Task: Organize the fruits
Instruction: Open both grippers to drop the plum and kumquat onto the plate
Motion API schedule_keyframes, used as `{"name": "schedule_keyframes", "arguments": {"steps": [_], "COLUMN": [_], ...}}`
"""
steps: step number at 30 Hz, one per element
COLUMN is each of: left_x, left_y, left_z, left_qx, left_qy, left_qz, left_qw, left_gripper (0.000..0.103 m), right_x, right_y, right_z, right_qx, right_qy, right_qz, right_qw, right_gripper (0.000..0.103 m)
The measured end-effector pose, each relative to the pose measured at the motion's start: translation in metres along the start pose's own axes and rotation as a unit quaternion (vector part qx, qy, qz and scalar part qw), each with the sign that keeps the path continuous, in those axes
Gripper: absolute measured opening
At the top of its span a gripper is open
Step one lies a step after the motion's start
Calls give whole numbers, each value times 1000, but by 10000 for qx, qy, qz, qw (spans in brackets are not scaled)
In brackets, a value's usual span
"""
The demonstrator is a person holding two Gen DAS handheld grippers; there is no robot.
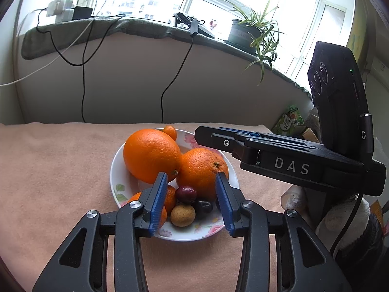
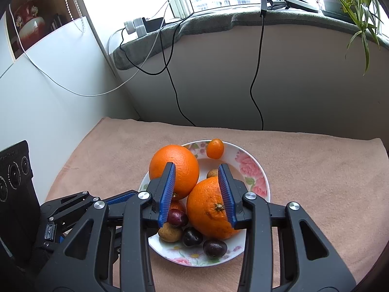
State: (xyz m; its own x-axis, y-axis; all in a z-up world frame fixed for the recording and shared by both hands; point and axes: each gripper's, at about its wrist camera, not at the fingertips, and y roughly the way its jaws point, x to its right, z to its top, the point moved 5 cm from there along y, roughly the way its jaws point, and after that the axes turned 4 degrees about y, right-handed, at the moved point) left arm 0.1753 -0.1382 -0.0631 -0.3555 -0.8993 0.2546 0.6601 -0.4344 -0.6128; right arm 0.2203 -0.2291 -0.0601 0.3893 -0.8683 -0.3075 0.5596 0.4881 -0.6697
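A white floral plate (image 1: pixel 115 170) (image 2: pixel 252 170) on the peach cloth holds two big oranges (image 1: pixel 150 154) (image 2: pixel 206 214), a small kumquat (image 2: pixel 215 148), dark cherries (image 1: pixel 186 194) (image 2: pixel 215 248) and brownish longans (image 1: pixel 182 215) (image 2: pixel 170 233). My left gripper (image 1: pixel 192 199) is open and empty, above the plate's near edge over the small fruits. My right gripper (image 2: pixel 197 192) is open and empty, hovering over the two oranges; it also shows in the left wrist view (image 1: pixel 218 136), coming in from the right.
The peach cloth (image 1: pixel 53 175) covers the table. Behind it is a wall with hanging cables (image 1: pixel 83 92) under a windowsill with a potted plant (image 1: pixel 252 34) and chargers (image 1: pixel 60 9). Snack packets (image 1: pixel 290 121) lie at the far right.
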Motion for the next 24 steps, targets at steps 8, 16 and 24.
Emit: {"name": "schedule_keyframes", "arguments": {"steps": [8,16,24], "left_x": [-1,-2,-4], "left_y": [0,4,4], "left_z": [0,-3,-3], "left_qx": [-11,-87,-111], "left_qy": [-9,3,-12], "left_qz": [30,68,119], "left_qw": [10000,9999,9999], "left_gripper": [49,57,71], "right_x": [0,1,4], "right_y": [1,7,7], "right_z": [-1,-2,-4], "right_qx": [12,-69,-61], "right_qy": [-46,-50,8], "right_qz": [-48,-54,-93], "right_qw": [10000,9999,9999], "right_gripper": [56,59,72]}}
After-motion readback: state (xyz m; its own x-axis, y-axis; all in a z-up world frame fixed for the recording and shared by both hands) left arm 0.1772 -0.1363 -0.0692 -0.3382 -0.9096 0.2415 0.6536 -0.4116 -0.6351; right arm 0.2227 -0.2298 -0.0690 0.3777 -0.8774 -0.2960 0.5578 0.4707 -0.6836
